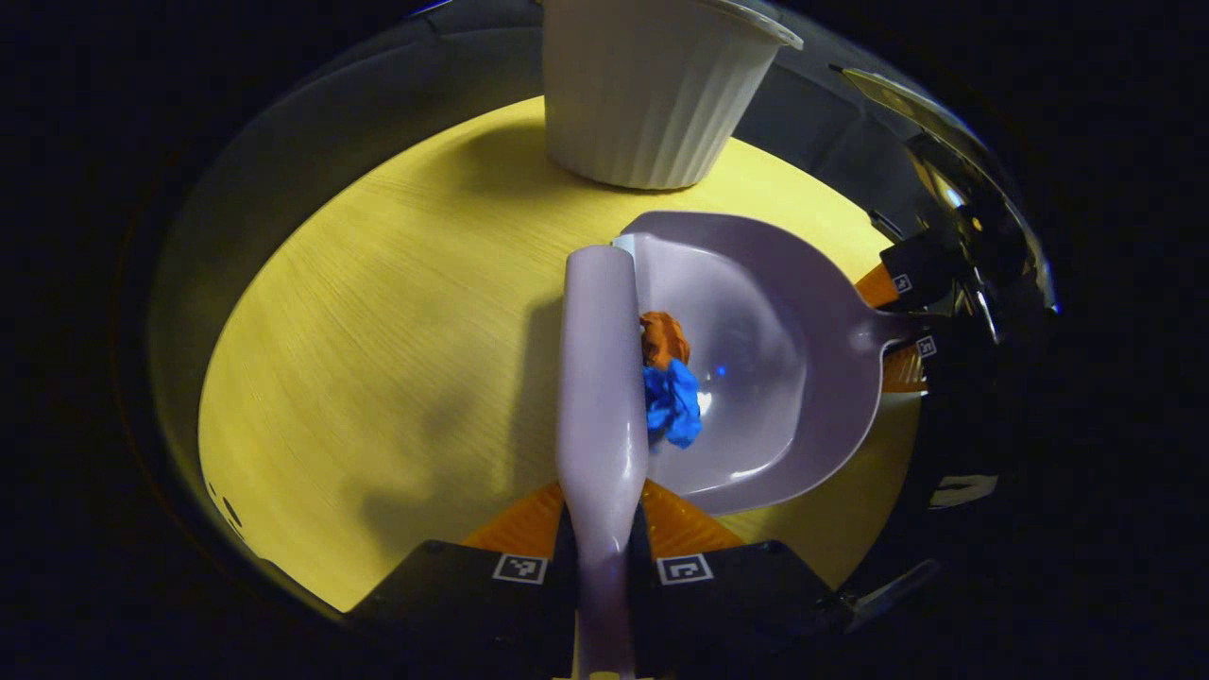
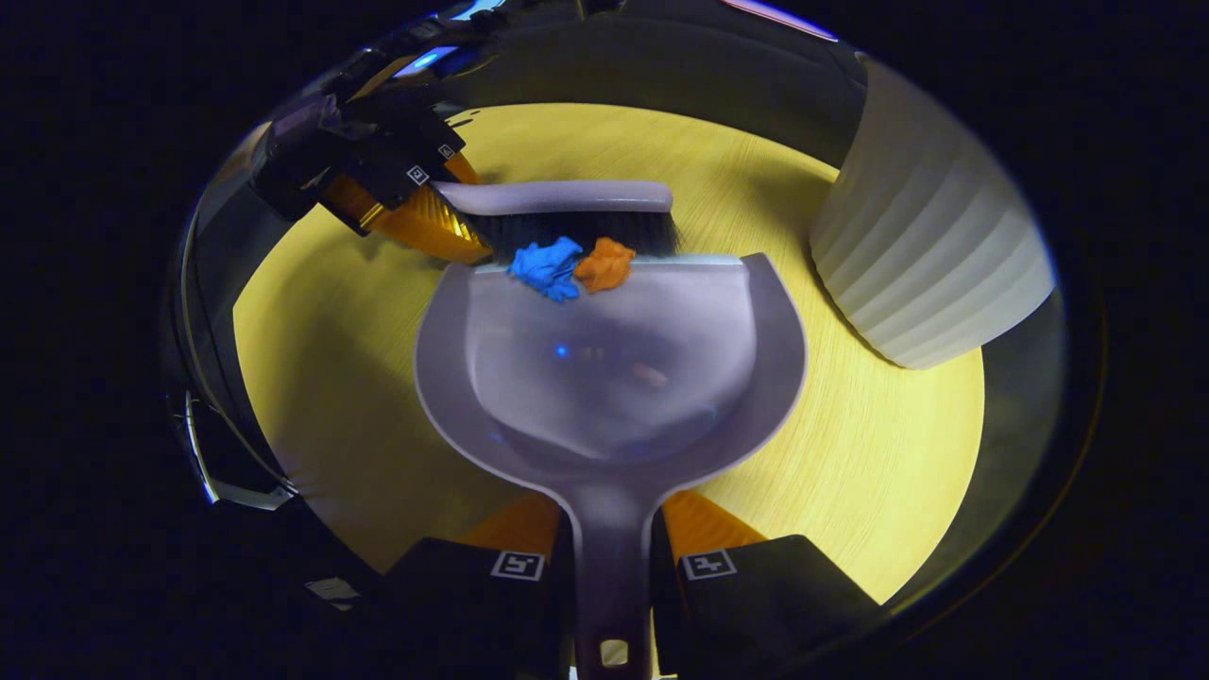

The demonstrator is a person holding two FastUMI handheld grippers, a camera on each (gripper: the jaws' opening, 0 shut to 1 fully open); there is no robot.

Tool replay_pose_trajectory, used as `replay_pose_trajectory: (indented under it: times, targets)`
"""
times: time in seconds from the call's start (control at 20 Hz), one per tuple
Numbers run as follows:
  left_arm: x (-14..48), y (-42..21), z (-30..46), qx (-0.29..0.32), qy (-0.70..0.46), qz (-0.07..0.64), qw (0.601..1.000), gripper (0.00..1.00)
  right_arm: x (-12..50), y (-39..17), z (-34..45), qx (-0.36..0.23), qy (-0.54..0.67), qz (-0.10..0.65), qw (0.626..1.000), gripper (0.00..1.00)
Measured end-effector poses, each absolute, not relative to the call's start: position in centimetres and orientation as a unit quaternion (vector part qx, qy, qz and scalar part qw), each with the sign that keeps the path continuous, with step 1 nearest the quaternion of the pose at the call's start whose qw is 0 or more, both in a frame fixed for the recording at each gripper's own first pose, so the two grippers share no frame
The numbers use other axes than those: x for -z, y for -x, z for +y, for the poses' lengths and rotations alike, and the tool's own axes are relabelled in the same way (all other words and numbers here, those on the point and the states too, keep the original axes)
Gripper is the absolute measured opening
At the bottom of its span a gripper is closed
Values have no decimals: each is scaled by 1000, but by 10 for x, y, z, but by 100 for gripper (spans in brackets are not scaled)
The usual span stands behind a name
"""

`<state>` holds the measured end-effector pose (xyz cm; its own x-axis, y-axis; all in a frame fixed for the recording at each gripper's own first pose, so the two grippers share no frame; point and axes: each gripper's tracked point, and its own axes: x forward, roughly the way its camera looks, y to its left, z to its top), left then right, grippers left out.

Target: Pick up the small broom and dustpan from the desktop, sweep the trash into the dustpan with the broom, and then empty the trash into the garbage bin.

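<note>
The broom (image 1: 601, 378) is held by its handle between the fingers of the left gripper (image 1: 602, 557), which is closed on it. The dustpan (image 2: 614, 368) is held the same way by its handle in the right gripper (image 2: 612, 557), and both fingers are seen pressed against the handle. The dustpan is laid flat on the yellow table (image 1: 378, 359), with its open lip turned toward the broom. Two bits of trash are seen right at that lip: a blue scrap (image 2: 546, 267) and an orange scrap (image 2: 604, 265). They are touched by the dark bristles (image 2: 586, 231) and lie just inside the edge of the pan. The white ribbed bin (image 1: 652, 90) stands near, past the dustpan.

The scraps look like crumpled paper, so they are likely very light and soft and could be blown or bounced out easily. The dustpan looks like smooth, stiff plastic, so the scraps may slide when it is tipped. It is best kept level and held by the handle until it is over the bin.

The inside of the bin is hidden, and its top is cut off in both views. The ends of both handles are hidden behind the grippers. The hands that hold the grippers are too dark to be made out.
</note>
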<state>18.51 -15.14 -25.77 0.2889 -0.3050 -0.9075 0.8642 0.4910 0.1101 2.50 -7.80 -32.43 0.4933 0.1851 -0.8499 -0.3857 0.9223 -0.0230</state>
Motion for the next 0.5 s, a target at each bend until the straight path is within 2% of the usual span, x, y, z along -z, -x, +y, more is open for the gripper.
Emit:
replay_pose_trajectory:
  times: [0.15,0.25,0.3,0.45,0.5]
  targets:
    - [253,-173,-157,403,-285,452,743,26,324,-28,-79,-163,111,468,861,37]
    - [250,-171,-160,390,-269,438,763,30,325,-35,-78,-163,110,459,866,37]
    - [249,-170,-160,384,-259,430,775,28,329,-35,-81,-162,108,455,869,37]
    - [234,-165,-164,361,-229,398,812,30,339,-39,-94,-148,95,449,876,38]
    - [229,-165,-162,353,-218,386,824,28,341,-37,-99,-144,89,448,878,38]
